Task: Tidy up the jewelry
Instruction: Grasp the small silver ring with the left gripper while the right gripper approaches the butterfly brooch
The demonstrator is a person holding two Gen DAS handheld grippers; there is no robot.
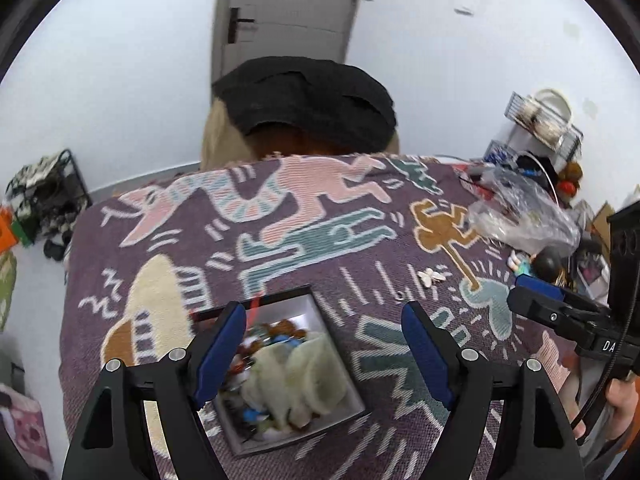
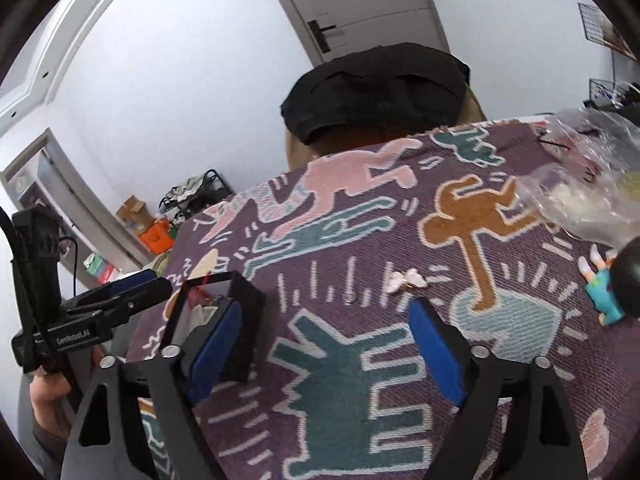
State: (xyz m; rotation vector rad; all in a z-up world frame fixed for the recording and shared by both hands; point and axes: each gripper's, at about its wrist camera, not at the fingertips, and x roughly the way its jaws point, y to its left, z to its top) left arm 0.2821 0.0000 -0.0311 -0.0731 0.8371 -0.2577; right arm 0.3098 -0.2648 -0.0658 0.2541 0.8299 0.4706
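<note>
An open black box [image 1: 298, 306] with grey inner walls sits on the patterned cloth [image 1: 304, 240]. It holds mixed colourful jewelry and pale round pads. My left gripper [image 1: 324, 312] hovers over the box's right side, open and empty. A white bow-shaped jewel [image 2: 408, 280] and a small silver piece [image 2: 349, 298] lie on the cloth just beyond my right gripper [image 2: 326, 308], which is open with nothing between its pads. The box [image 2: 248, 320] stands behind its left finger. The bow jewel [image 1: 432, 277] also shows in the left wrist view, left of the right gripper [image 1: 528, 294].
A crumpled clear plastic bag [image 2: 580, 192] and a small figurine [image 2: 608, 292] lie at the cloth's right side. A chair draped with a black garment [image 1: 308, 104] stands behind the table's far edge. The left gripper [image 2: 140, 288] is at the left, held by a hand.
</note>
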